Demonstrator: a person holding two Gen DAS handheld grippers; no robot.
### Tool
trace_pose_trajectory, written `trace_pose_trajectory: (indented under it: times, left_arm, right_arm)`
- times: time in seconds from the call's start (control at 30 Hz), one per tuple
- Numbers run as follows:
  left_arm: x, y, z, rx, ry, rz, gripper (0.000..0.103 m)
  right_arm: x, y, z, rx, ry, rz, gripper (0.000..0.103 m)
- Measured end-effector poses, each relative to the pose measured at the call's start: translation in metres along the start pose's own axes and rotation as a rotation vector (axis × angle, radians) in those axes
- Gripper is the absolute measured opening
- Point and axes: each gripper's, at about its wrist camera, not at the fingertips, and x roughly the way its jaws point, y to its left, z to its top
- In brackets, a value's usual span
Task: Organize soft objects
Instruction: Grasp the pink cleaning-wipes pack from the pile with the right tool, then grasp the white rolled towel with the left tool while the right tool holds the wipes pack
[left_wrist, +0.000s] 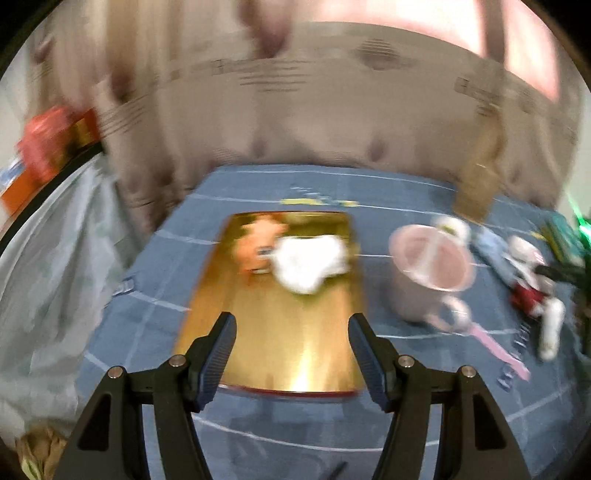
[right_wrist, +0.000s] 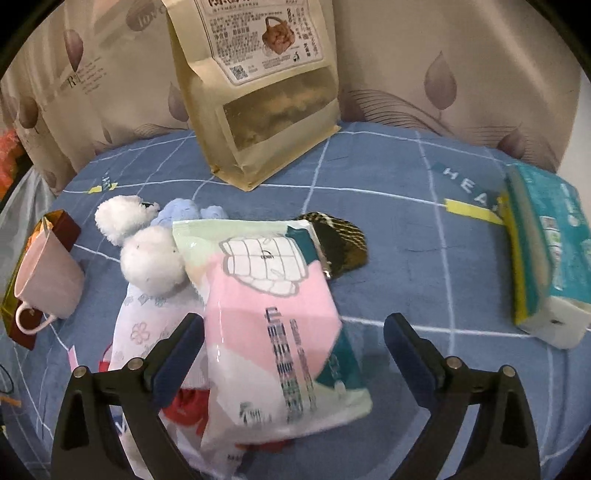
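Right tongs (right_wrist: 293, 334) apart over pink packet (right_wrist: 273, 332); it could slip when clamped. Left tongs (left_wrist: 291, 332) apart, empty, above gold box (left_wrist: 273, 350).

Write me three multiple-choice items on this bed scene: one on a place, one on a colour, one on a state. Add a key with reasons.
1. Where does the pink cup sit relative to the pink-and-white packet in the right wrist view?
A. left
B. right
C. on top of it

2. What colour is the tissue pack?
A. red
B. teal
C. black

3. How do the right gripper jaws stand?
A. clamped on the cup
B. shut on nothing
C. open, apart from the packet

Key: 1 A, the cup is by the left edge. 2 B, its wrapper is teal with a yellow side. 3 C, both jaws stand wide, neither pressing the packet.
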Motion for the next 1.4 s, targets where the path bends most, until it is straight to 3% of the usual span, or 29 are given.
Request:
trace_pose_trajectory:
  times: [0.1,0.17,0.27,0.53,0.73,0.9,1.17,1.2,1.23,1.27,1.4]
  left_arm:
    - [-0.005,-0.035,0.002,0.067,-0.001,-0.085,0.064]
    - [-0.006,-0.058,0.003,0.106,0.007,-0.145,0.065]
    - [-0.003,-0.098,0.0,0.171,0.03,-0.231,0.065]
    - [0.011,-0.199,-0.016,0.311,0.152,-0.472,0.065]
    - [0.017,-0.268,-0.035,0.411,0.24,-0.646,0.065]
    - [0.034,-0.303,-0.045,0.435,0.322,-0.699,0.065]
    - [0.065,-0.33,-0.038,0.346,0.402,-0.727,0.064]
    - [0.066,-0.332,-0.037,0.333,0.405,-0.733,0.061]
    - [0.066,-0.333,-0.035,0.323,0.407,-0.743,0.051]
    - [0.068,-0.336,-0.034,0.313,0.412,-0.758,0.023]
    - [0.068,-0.34,-0.037,0.311,0.432,-0.764,0.022]
  right_arm:
    - [0.008,0.0,0.001,0.009,-0.009,0.036,0.094]
    - [0.012,0.001,0.0,0.018,-0.008,0.079,0.073]
    - [0.008,0.005,-0.006,0.016,-0.029,0.076,0.067]
    - [-0.02,-0.008,-0.037,0.061,-0.063,0.046,0.062]
    - [-0.038,-0.022,-0.066,0.089,-0.064,-0.074,0.062]
    - [-0.042,-0.019,-0.085,0.053,-0.065,-0.23,0.062]
    - [-0.039,-0.017,-0.088,0.041,-0.075,-0.207,0.065]
    - [-0.038,-0.018,-0.088,0.043,-0.073,-0.2,0.066]
    - [-0.038,-0.018,-0.088,0.046,-0.071,-0.196,0.067]
    - [-0.037,-0.019,-0.088,0.049,-0.07,-0.192,0.067]
    - [-0.037,-0.019,-0.089,0.047,-0.069,-0.195,0.067]
